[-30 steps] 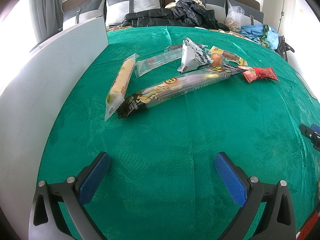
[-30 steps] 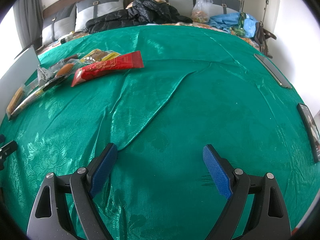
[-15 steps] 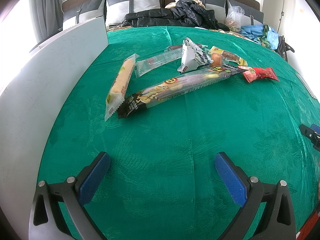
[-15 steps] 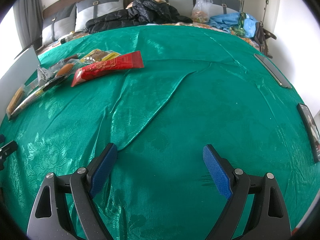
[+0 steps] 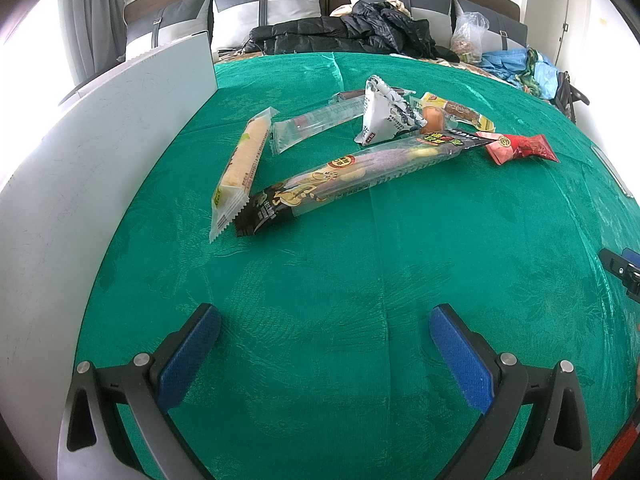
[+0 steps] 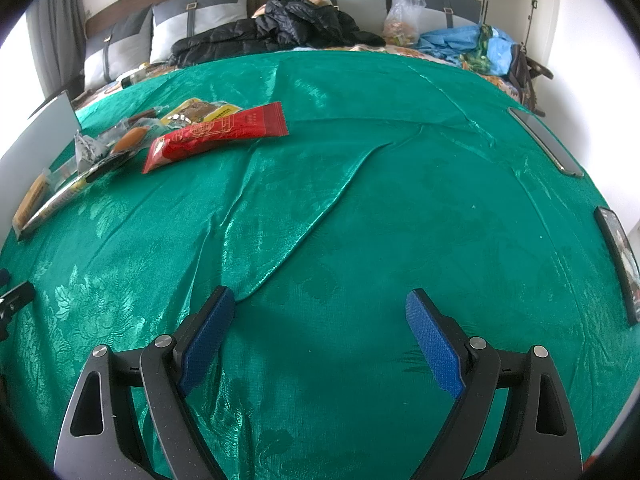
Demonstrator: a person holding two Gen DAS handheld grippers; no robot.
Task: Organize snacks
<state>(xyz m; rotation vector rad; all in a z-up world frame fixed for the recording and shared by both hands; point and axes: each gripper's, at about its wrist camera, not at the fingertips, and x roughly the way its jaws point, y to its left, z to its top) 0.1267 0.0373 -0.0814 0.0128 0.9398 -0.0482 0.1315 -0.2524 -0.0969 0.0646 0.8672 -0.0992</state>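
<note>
- Snacks lie in a loose pile on the green patterned cloth (image 5: 320, 280) of the table, far side from both tongs.
- Long dark-ended clear snack tube (image 5: 360, 168) lies diagonal, touching the yellow wafer stick in clear wrap (image 5: 242, 160) at its near end.
- White triangular pouch (image 5: 384, 116) sits behind; red foil packet (image 6: 218, 134) at pile's right edge.
- Left tongs (image 5: 324, 344) spread wide, nothing between.
- Right tongs (image 6: 320, 332) spread wide too, over bare cloth, well apart from the pile.
- White flat board (image 5: 80, 160) stands along the left edge.
</note>
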